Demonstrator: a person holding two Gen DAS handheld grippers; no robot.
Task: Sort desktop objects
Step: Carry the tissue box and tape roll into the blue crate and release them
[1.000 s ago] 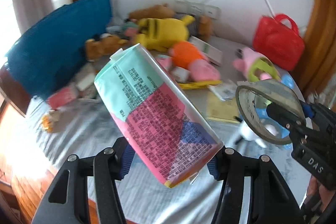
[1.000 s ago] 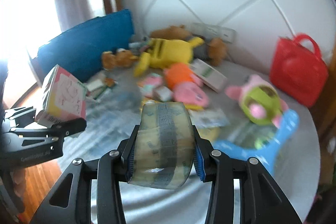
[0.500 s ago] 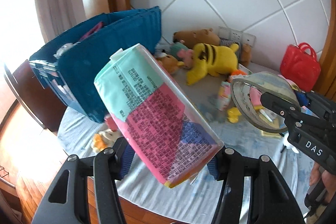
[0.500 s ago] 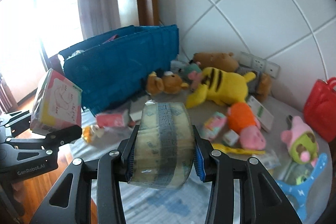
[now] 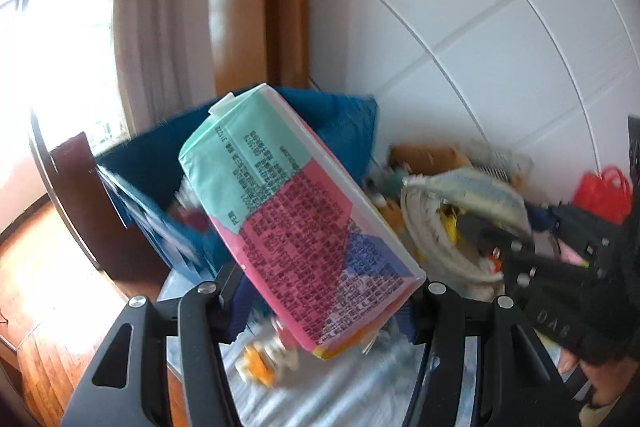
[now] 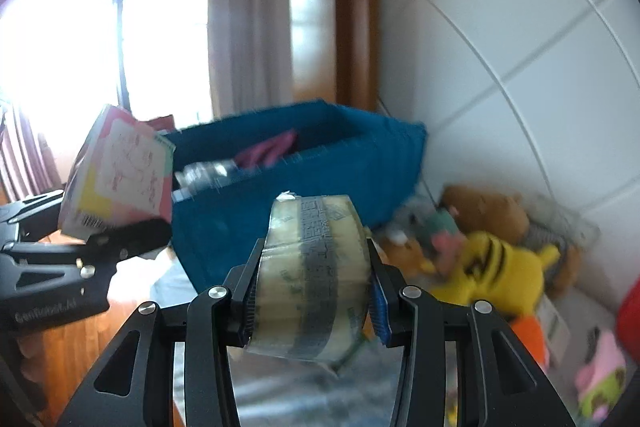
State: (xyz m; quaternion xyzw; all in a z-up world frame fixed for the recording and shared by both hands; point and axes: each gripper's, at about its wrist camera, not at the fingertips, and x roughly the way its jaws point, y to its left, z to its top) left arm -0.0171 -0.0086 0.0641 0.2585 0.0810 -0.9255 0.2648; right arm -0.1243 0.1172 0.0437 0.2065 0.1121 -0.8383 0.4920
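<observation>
My left gripper [image 5: 320, 303] is shut on a tissue pack [image 5: 288, 211], mint, pink and blue with printed text, held tilted in the air in front of the blue fabric bin [image 5: 344, 123]. My right gripper [image 6: 312, 291] is shut on a roll of clear packing tape [image 6: 312, 267]. In the right wrist view the bin [image 6: 304, 179] stands just beyond the tape, with a bottle and a pink item inside; the tissue pack [image 6: 120, 171] and left gripper [image 6: 116, 239] are at its left. The tape roll also shows in the left wrist view [image 5: 460, 223].
Plush toys lie along the tiled wall: a yellow one [image 6: 492, 267], a brown one [image 6: 484, 207] and a pink-green one [image 6: 600, 383]. A red bag [image 5: 604, 191] stands at the far right. The cloth-covered table [image 5: 344, 399] ends at wooden floor [image 5: 40, 311] on the left.
Both grippers have swung left toward the blue bin, still holding the tissue pack and the tape. The bin is now closer and its inside shows; the toys have slid to the right.
</observation>
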